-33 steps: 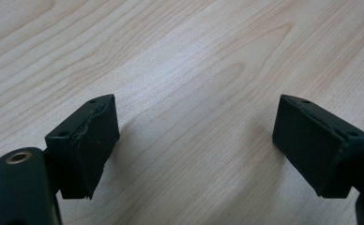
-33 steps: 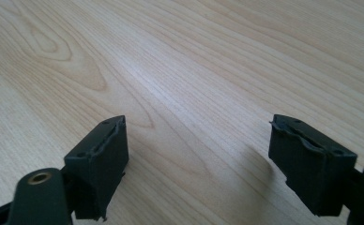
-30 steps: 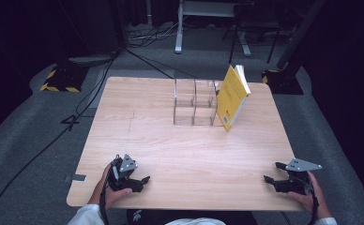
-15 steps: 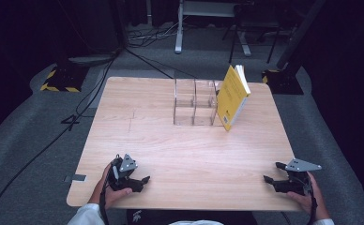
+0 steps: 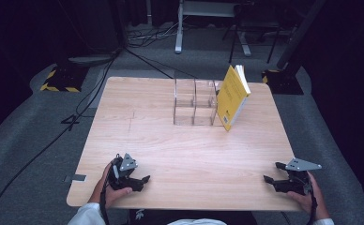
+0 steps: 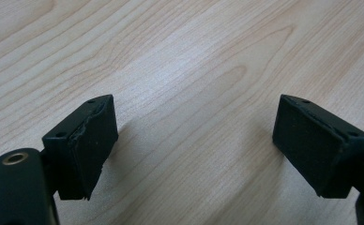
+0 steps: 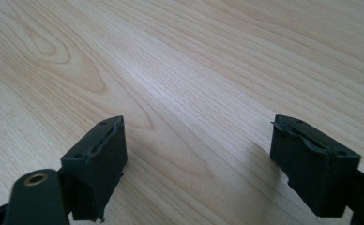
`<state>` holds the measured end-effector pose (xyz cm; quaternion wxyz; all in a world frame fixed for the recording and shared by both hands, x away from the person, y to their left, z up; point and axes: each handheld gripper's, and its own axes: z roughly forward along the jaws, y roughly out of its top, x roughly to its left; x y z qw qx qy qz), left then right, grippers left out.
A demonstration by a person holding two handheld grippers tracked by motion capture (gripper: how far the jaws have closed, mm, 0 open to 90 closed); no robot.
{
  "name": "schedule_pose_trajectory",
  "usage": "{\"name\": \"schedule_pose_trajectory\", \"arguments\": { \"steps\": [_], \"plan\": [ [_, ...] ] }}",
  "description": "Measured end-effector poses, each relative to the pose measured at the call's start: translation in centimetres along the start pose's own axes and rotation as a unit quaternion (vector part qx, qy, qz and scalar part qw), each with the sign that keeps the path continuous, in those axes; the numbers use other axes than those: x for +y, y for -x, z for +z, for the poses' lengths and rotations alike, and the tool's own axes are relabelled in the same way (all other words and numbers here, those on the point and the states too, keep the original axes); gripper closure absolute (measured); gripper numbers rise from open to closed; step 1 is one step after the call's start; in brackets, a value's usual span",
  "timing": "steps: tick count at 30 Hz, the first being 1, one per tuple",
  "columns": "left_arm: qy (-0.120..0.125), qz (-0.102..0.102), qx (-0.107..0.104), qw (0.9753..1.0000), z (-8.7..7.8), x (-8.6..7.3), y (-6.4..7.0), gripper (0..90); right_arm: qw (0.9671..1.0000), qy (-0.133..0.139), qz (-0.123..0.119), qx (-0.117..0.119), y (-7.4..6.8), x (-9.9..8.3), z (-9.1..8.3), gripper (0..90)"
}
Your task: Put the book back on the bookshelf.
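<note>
A pale wooden desk [image 5: 180, 140] stands on grey carpet, its near edge partly cut off by the bottom of the high view, where the person's forearms enter only as far as the sleeves. Beyond the desk the room is too dark to make out, apart from cables and stand legs on the floor. At about 12 o'clock on the desk stands a clear plastic organizer [image 5: 195, 102] with several compartments; its walls are see-through and hard to trace, and its right end is hidden behind a yellow book [image 5: 231, 96], which stands tilted, leaning against it. The left tool [image 5: 132, 177] rests at about 7 o'clock by the near edge, its jaws spread wide over bare wood in the left gripper view. The right tool [image 5: 278, 180] sits at about 4 o'clock, jaws likewise held apart and gripping nothing. The book lies well apart from both tools, toward 12 o'clock from the left and 11 o'clock from the right.
</note>
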<state>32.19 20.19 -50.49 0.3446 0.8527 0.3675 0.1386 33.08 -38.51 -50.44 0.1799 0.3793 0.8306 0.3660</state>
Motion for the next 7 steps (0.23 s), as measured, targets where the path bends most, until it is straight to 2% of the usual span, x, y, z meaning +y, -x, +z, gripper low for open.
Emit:
{"name": "schedule_pose_trajectory", "arguments": {
  "steps": [7],
  "plan": [
    [0.001, -0.006, 0.003, 1.0000, 0.07, 0.04, -0.02, 15.0, 1.0000, -0.001, 0.000, 0.001, 0.06, 0.01, 0.01, 19.3]
  ]
}}
